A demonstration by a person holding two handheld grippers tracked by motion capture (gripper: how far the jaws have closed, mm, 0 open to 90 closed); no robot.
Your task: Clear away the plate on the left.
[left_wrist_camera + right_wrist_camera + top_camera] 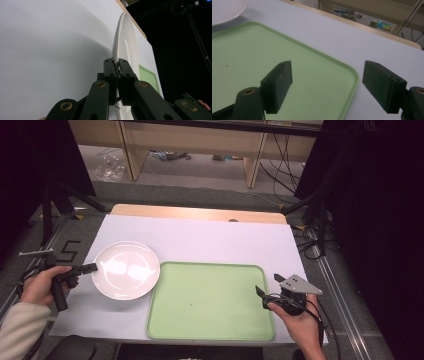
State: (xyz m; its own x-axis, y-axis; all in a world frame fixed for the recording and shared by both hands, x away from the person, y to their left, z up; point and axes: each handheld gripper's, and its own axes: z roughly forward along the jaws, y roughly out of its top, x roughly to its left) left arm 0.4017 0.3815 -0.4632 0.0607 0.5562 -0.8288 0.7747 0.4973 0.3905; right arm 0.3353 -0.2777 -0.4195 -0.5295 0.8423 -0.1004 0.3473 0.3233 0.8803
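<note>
A white plate (126, 270) lies on the table's left half, its right rim reaching the far left corner of the green tray (210, 302). My left gripper (94, 267) is shut on the plate's left rim. In the left gripper view the jaws (117, 67) pinch the plate's edge (125, 42), and a shadow falls under the plate. The tray (148, 76) shows beyond it. My right gripper (267, 284) stands open at the tray's right edge. In the right gripper view its jaws (327, 82) straddle the tray's rim (352, 75), holding nothing, and the plate (224, 8) sits far off.
A white sheet (210, 240) covers the table, with a wooden edge (200, 213) at the back. Black stand legs (55, 205) and cables (310, 240) flank the table on the floor. Wooden shelving (195, 145) stands behind.
</note>
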